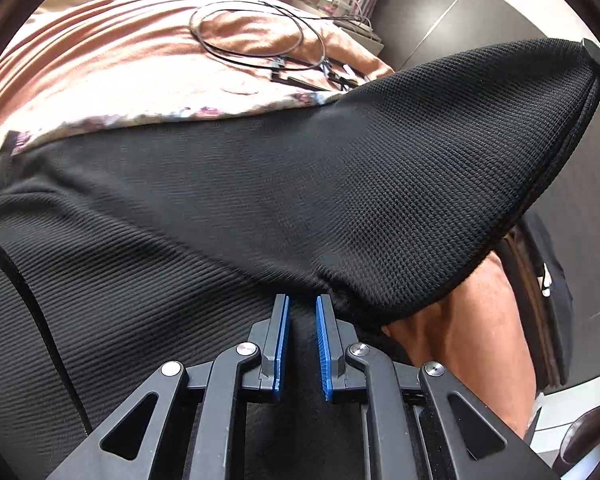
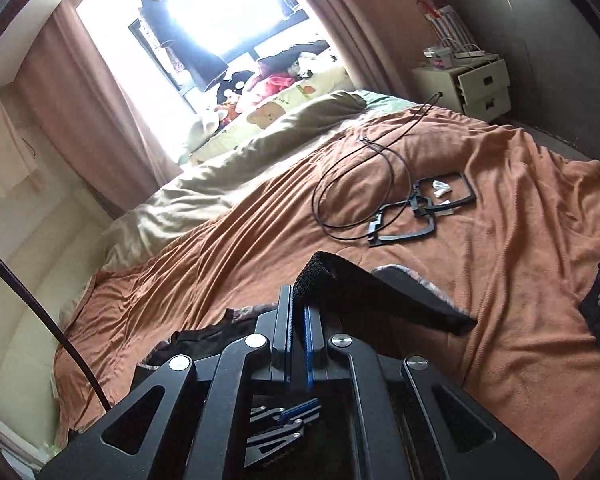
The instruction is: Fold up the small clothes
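A black knit garment (image 1: pixel 260 200) fills the left wrist view, lying over the bed with its right part lifted. My left gripper (image 1: pixel 302 308) is low on it. The blue pads stand a narrow gap apart with black cloth between them, and creases run to the fingertips. The lifted corner stretches to the upper right, where my right gripper (image 1: pixel 598 60) holds it. In the right wrist view, my right gripper (image 2: pixel 298 300) is shut on that corner of the black garment (image 2: pixel 380 292), which sticks out past the pads. The left gripper (image 2: pixel 284 420) shows below it.
An orange-brown blanket (image 2: pixel 500 280) covers the bed, with a looped black cable (image 2: pixel 352 184) and black plastic frames (image 2: pixel 420 216) on it. A floral cloth (image 1: pixel 204 114) lies under the garment. A person's bare leg (image 1: pixel 468 340) is at the right. A cream nightstand (image 2: pixel 468 80) stands beyond the bed.
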`<state>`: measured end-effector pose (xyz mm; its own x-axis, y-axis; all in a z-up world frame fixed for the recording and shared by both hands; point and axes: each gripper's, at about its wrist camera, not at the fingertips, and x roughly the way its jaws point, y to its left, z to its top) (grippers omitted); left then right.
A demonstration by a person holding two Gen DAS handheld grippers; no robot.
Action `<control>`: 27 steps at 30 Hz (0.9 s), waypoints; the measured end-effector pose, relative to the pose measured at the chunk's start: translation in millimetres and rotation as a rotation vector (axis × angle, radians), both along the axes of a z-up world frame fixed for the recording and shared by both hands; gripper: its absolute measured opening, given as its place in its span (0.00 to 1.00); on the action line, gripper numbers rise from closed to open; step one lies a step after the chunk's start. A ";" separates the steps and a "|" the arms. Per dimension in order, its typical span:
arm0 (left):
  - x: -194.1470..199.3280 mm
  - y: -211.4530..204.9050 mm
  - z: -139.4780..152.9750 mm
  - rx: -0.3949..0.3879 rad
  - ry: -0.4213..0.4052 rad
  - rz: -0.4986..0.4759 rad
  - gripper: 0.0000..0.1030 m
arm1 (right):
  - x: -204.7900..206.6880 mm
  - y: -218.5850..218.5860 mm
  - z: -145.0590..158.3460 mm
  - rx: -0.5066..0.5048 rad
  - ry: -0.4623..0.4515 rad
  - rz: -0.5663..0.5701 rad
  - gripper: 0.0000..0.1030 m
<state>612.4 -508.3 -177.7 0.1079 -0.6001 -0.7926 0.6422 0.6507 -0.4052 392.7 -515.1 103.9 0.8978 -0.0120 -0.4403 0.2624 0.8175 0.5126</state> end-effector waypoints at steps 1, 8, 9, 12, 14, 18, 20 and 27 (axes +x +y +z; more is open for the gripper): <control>0.0 6.8 3.4 0.000 -0.007 0.006 0.13 | 1.7 3.3 0.0 -0.002 0.002 0.008 0.01; 5.9 72.4 31.7 -0.014 -0.044 0.095 0.13 | 20.8 28.2 -4.5 0.001 0.030 0.054 0.01; 6.6 83.0 35.3 -0.012 -0.048 0.111 0.13 | 23.1 32.2 -6.9 0.010 0.034 0.066 0.01; 8.7 117.1 47.5 -0.002 -0.057 0.166 0.13 | 28.3 47.9 -10.8 0.032 0.050 0.109 0.01; 12.1 138.5 54.2 -0.019 -0.059 0.202 0.13 | 33.2 58.7 -12.9 0.027 0.065 0.132 0.01; 14.1 171.5 60.0 -0.033 -0.065 0.251 0.13 | 47.2 74.3 -26.9 0.037 0.113 0.179 0.01; 13.3 186.1 59.9 -0.037 -0.059 0.265 0.13 | 58.5 80.7 -38.8 0.057 0.157 0.193 0.01; 6.9 215.7 57.9 0.001 -0.069 0.272 0.14 | 83.3 78.2 -75.1 0.175 0.241 0.196 0.61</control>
<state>619.2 -292.6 -119.9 0.3190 -0.5404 -0.7786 0.4696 0.8037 -0.3654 476.0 -436.9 28.8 0.7453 0.2451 -0.6201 0.2396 0.7695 0.5921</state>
